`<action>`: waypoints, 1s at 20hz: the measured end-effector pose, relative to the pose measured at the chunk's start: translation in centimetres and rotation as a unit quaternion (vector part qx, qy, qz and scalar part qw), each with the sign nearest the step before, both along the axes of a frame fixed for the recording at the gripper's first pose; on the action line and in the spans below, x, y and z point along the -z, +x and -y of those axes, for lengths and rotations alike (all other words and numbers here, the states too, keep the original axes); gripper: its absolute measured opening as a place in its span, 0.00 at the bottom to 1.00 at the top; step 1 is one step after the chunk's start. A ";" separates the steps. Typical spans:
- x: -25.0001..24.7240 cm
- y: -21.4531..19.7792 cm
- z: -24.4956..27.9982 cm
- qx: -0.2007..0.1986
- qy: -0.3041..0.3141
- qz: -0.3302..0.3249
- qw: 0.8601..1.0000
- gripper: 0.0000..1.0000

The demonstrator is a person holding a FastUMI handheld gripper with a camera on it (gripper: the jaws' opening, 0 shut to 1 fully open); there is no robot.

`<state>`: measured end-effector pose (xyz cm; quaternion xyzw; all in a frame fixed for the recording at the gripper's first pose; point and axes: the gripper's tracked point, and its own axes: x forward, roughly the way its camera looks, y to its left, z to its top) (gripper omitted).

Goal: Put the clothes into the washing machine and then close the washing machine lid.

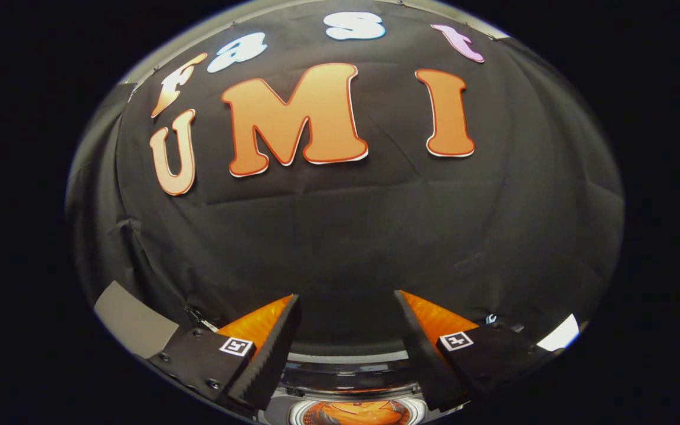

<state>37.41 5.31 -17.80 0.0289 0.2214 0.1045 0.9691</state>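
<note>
I have the hand-held gripper [347, 304] raised and facing the black cloth wall [346, 236], its two fingers [272, 348] spread wide with nothing between them. Each finger carries a small square marker [237, 346] on its outer block. The washer [349, 378] sits low, below the fingertips and between the two fingers: I see a pale curved rim and, under it, a round glossy opening or lid [355, 412] with an orange glint in it. I cannot tell whether that lid is open or closed, nor whether the orange is cloth or a reflection. A grey panel [133, 321] lies left of the washer, and a bright white patch [559, 335] lies right of it.
</note>
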 end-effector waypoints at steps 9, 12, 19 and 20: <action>4.8 1.6 0.5 0.007 -0.039 -0.033 0.999 0.98; 5.0 1.8 0.1 -0.002 -0.036 -0.031 0.999 0.97; 5.1 1.7 0.3 -0.005 -0.036 -0.030 0.999 0.98; 5.0 1.9 0.3 -0.005 -0.036 -0.029 0.999 0.98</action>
